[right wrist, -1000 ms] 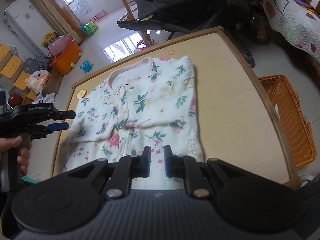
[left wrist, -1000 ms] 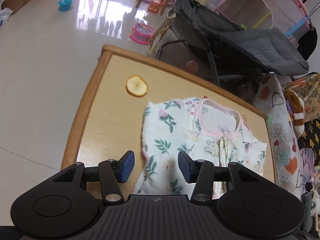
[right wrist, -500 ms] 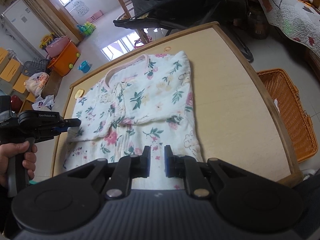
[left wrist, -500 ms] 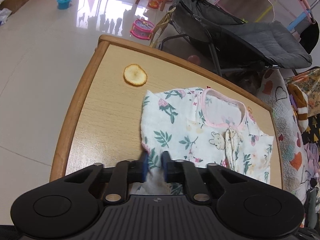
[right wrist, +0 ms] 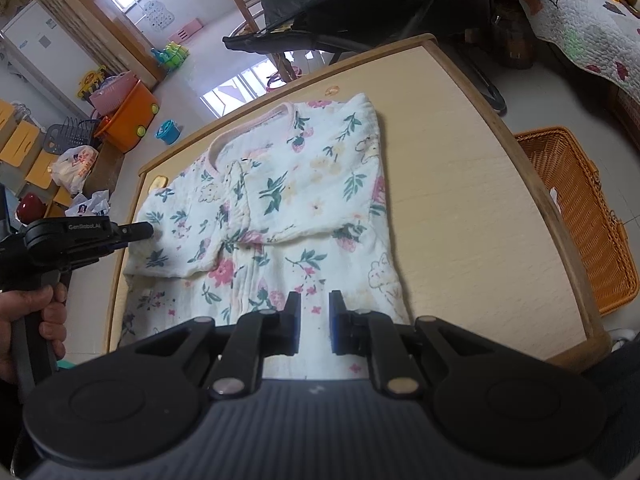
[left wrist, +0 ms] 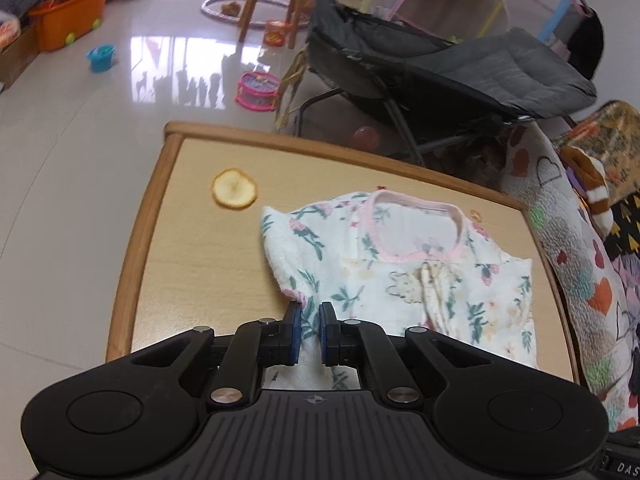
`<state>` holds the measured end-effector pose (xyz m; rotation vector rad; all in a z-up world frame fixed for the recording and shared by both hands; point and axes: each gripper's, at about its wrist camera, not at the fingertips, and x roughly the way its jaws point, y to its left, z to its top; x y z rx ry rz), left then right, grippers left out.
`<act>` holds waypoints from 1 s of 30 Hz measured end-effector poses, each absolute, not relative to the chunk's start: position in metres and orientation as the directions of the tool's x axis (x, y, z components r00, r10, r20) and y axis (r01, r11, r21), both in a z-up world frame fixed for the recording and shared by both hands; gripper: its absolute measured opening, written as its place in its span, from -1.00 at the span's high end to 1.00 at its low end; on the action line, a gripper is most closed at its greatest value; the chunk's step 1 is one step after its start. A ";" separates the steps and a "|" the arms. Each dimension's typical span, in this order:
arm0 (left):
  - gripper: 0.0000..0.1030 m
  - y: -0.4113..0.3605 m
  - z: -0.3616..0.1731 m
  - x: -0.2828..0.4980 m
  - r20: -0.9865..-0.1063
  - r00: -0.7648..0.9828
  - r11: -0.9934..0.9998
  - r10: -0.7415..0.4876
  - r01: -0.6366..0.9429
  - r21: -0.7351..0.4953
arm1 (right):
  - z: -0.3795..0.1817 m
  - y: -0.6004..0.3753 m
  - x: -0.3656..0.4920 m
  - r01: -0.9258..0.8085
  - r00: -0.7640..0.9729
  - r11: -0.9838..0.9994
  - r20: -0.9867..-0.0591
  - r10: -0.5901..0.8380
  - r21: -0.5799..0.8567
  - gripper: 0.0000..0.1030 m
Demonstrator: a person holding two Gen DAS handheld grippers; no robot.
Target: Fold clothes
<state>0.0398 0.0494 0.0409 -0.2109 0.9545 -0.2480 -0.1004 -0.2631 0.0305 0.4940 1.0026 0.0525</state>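
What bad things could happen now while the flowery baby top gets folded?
The left hand-held gripper pinches only a small bit of the floral baby top by its sleeve, so the cloth might slip out mid-fold. The round yellow slice lies close to that sleeve on the wooden table; swinging cloth could brush it off. The right hand-held gripper sits low over the hem, so the top might drag and bunch up.

White lettering "GenRobot.AI" along the side of the left tool seen from the right wrist, white letters "DAS" cut off at the picture's lower right edge on the black body of the left tool's own housing
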 end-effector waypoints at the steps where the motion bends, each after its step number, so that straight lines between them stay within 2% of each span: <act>1: 0.83 0.047 0.043 0.039 -0.774 0.556 0.951 -0.303 0.127 -0.282 | 0.030 -0.263 -0.100 0.181 0.546 0.888 -0.794 0.266 0.422 0.73; 12: 0.83 0.014 0.057 0.033 -0.756 0.549 0.934 -0.356 0.219 -0.281 | 0.029 -0.265 -0.101 0.183 0.543 0.883 -0.793 0.276 0.433 0.72; 20: 0.83 -0.014 0.050 0.031 -0.776 0.522 0.929 -0.353 0.292 -0.226 | 0.028 -0.268 -0.101 0.192 0.541 0.880 -0.795 0.275 0.435 0.72; 30: 0.83 -0.025 0.035 0.041 -0.791 0.491 0.929 -0.364 0.259 -0.266 | 0.025 -0.271 -0.102 0.193 0.537 0.879 -0.797 0.278 0.437 0.71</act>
